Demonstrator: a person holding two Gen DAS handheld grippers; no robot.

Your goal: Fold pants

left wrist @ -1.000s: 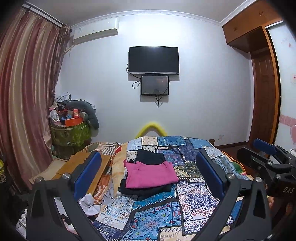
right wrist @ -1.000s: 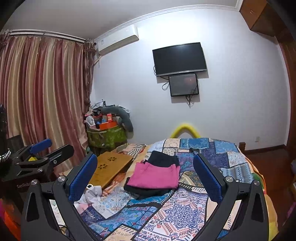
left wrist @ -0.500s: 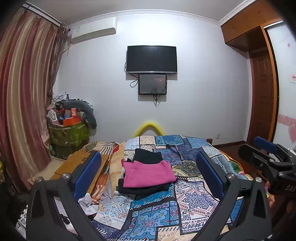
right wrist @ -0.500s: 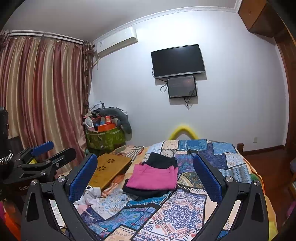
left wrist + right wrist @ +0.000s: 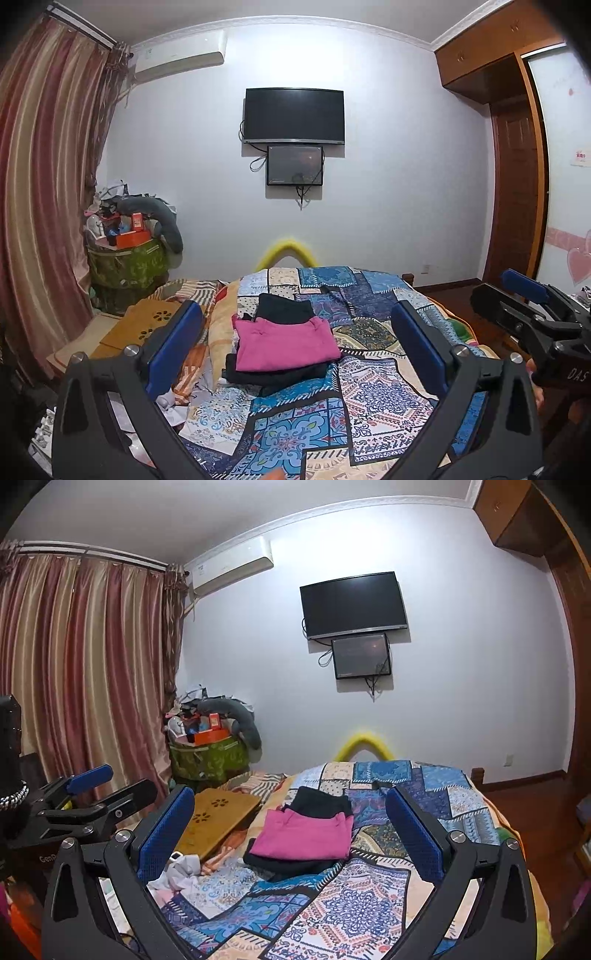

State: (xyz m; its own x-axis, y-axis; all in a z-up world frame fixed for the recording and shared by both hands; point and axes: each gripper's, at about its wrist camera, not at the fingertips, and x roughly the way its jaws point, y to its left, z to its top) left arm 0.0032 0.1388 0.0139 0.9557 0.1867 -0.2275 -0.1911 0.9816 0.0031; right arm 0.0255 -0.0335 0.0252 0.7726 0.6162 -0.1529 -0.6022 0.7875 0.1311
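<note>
Pants (image 5: 284, 341): 1 folded pile, 2 tongs (image 5: 295, 347) w/ jaws apart

a flat, folded pink cloth garment (image 5: 284, 343) lies on top of folded black cloth garments (image 5: 284, 310), one showing beyond its far edge and another (image 5: 291, 866) under its near edge, all stacked on the patchwork bedspread (image 5: 373, 398).

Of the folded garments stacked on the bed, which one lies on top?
The pink one. It lies on top of a black garment; another black piece lies behind it, toward the wall.
</note>
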